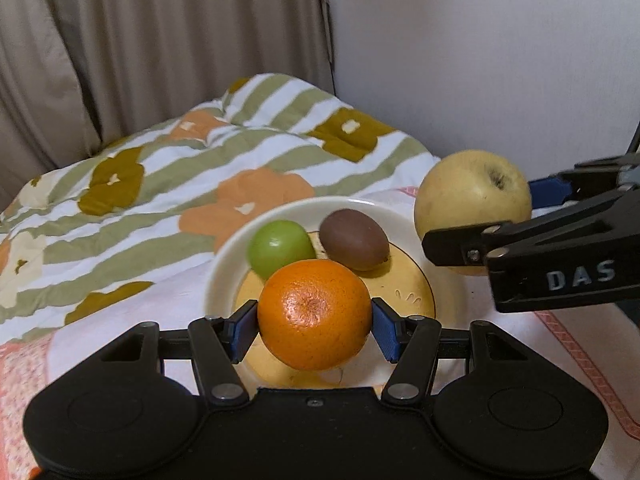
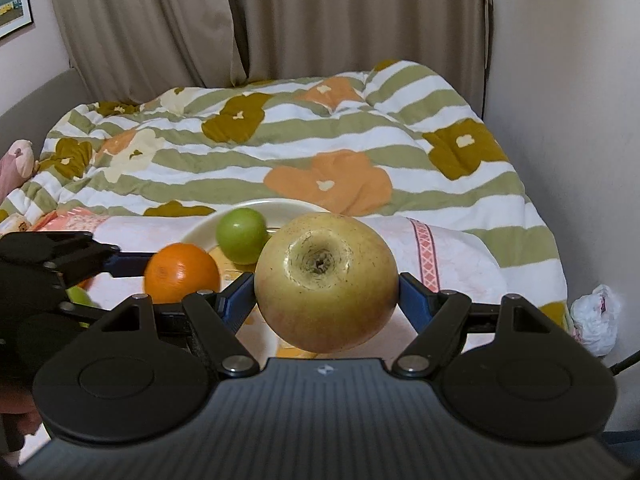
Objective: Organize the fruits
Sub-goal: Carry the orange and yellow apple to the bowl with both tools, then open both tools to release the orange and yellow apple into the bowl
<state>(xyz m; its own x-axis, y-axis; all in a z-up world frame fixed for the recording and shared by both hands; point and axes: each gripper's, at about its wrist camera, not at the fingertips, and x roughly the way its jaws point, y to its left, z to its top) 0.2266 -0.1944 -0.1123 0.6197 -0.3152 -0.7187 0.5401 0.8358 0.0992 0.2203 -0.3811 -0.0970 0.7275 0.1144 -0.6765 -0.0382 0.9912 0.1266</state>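
A: So, going left to right: the left gripper [image 1: 314,322] has its blue pads clamped on the orange [image 1: 314,314], held above the plate [image 1: 224,264] at its 6 o'clock edge.

B: Carried there to be set down, probably?

A: Likely. The right gripper [image 2: 326,286] grips the yellow apple [image 2: 326,280] with jaws spread wide around it, out past the plate's 3 o'clock side.

B: And the count?

A: Four fruits: one orange, one apple, plus one green fruit [image 1: 280,248] at 11 o'clock on the plate and one brown kiwi [image 1: 354,238] at 1 o'clock. One plate, on a pink cloth [image 1: 120,332] before the flowered quilt [image 1: 192,168].
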